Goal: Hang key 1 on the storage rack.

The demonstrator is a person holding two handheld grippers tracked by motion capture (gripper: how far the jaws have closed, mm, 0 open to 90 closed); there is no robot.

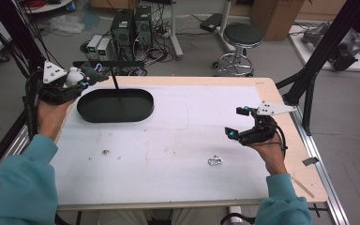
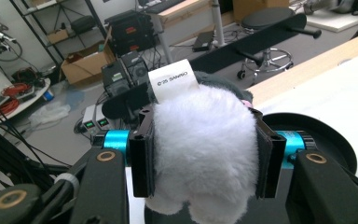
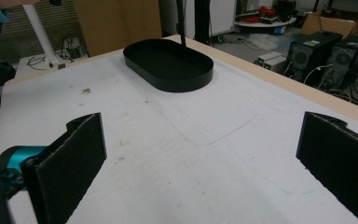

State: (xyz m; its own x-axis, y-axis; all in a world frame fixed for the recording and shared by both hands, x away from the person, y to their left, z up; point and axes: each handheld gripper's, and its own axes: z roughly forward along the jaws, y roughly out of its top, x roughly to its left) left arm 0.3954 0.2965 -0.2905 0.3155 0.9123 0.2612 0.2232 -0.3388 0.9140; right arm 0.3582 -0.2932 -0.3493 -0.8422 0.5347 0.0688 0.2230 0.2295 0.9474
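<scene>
White padding is covering your wooden-edged table (image 1: 178,154), faintly stained, with grey floor, computer towers and a round stool (image 1: 243,35) lying beyond it. Matte black and oval, the shallow tray (image 1: 116,106) is sitting near the far left corner. You are holding the left gripper (image 1: 77,79) just beside the tray's left end, its pads squeezing a fluffy white plush toy (image 2: 204,140) with a paper tag. Your right gripper (image 1: 234,123) is hovering wide open and empty, near a small metal clip (image 1: 215,161).
</scene>
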